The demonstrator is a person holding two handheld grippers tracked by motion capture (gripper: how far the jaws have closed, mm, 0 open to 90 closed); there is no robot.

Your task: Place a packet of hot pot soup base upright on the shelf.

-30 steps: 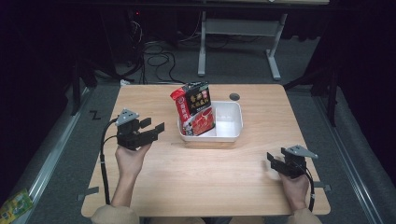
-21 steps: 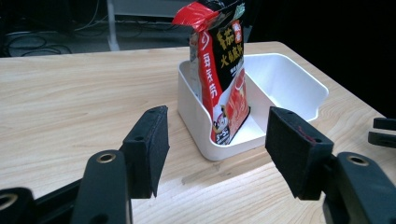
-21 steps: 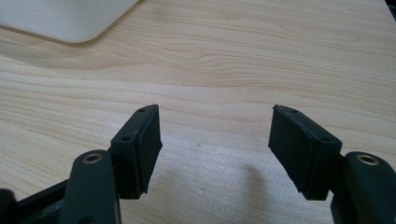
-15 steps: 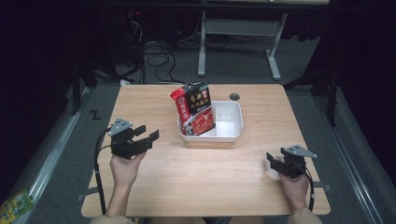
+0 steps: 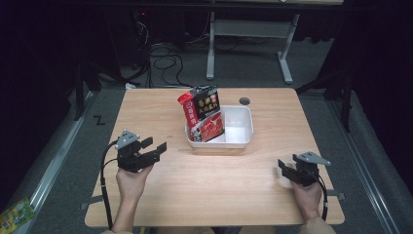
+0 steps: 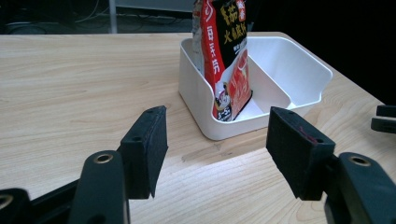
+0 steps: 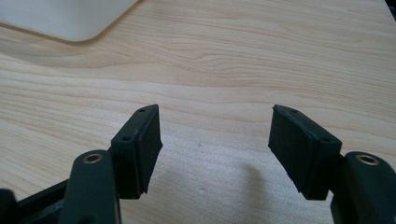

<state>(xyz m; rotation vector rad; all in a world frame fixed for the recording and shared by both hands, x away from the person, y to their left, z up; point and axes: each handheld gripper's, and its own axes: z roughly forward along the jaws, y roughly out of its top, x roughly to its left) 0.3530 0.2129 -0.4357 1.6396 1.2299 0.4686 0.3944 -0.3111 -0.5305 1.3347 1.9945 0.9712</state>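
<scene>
A white two-part bin [image 5: 238, 134] sits mid-table. A red packet [image 5: 189, 112] and a black-and-red packet [image 5: 207, 109] stand upright in its left part; the right part is bare. My left gripper [image 5: 155, 146] hovers left of the bin, open, with nothing between its jaws. In the left gripper view, the left gripper [image 6: 218, 113] points at the bin [image 6: 299, 70] and the packets [image 6: 229, 56]. My right gripper [image 5: 284, 168] rests near the table's front right, open and empty. In the right gripper view, the right gripper [image 7: 215, 109] faces bare wood, with the bin's corner [image 7: 70, 18] at top left.
A round cable hole [image 5: 244, 101] is in the wooden table [image 5: 219, 195] behind the bin. Desk legs [image 5: 210, 44] and cables [image 5: 165, 53] lie on the floor beyond. A green packet [image 5: 14, 214] lies on the floor at lower left.
My left gripper has drifted toward the table's front edge and a little lower, still open. The right gripper has stayed put.
</scene>
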